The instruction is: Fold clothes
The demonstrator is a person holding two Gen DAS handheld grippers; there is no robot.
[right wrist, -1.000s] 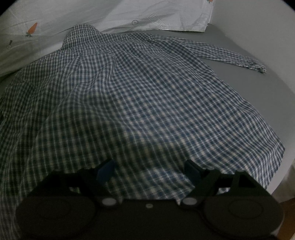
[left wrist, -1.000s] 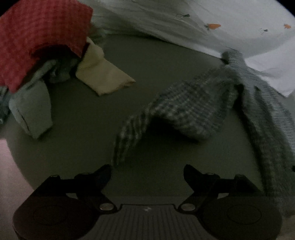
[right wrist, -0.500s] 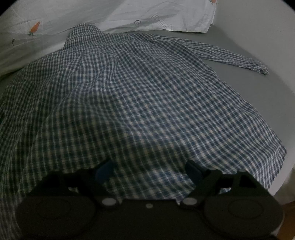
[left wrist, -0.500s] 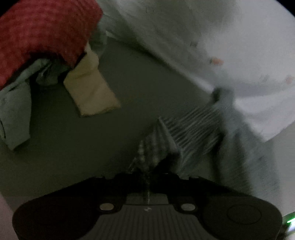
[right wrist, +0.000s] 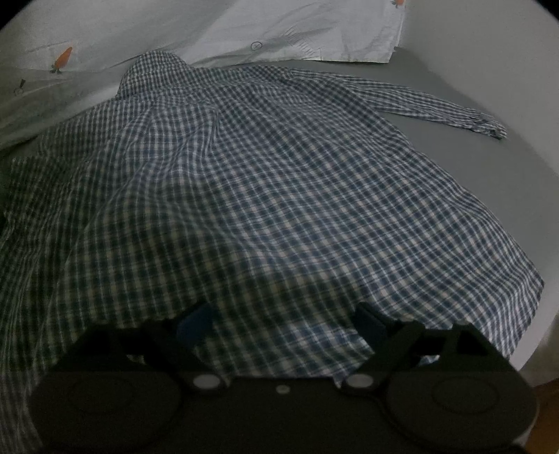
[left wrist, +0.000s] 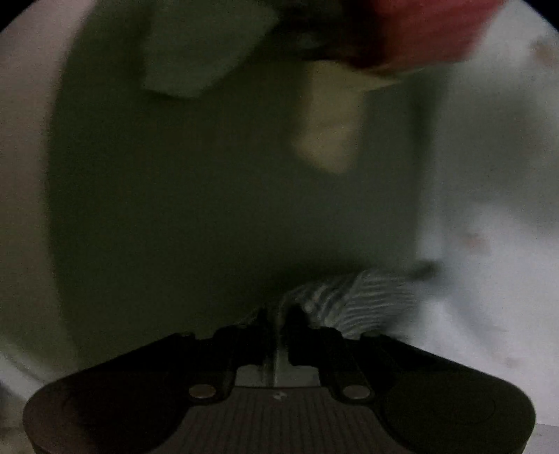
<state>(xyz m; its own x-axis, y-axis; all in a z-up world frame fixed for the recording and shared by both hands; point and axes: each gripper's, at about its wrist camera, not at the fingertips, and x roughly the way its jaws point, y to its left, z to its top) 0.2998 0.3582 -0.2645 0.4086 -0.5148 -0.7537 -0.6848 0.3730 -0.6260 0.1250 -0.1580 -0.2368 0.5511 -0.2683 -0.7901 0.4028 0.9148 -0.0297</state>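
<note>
A blue and white checked shirt (right wrist: pixel 265 195) lies spread on the grey bed, collar at the far side, one sleeve (right wrist: pixel 436 108) stretched out to the right. My right gripper (right wrist: pixel 283 321) hangs open just above the shirt's near hem, nothing between its fingers. In the blurred left wrist view my left gripper (left wrist: pixel 277 321) is shut on the end of the shirt's other sleeve (left wrist: pixel 353 297), which trails off to the right of the jaws.
A pile of other clothes sits at the far side in the left wrist view: a red piece (left wrist: pixel 419 31), a cream piece (left wrist: pixel 328 125), a pale green piece (left wrist: pixel 199 52). A white carrot-print sheet (right wrist: pixel 244 31) lies behind the shirt. The bed edge (right wrist: pixel 545 314) runs close on the right.
My left gripper went from open to shut on the sleeve end and has swung with it, so the clothes pile shifted across its view. The right gripper has barely moved.
</note>
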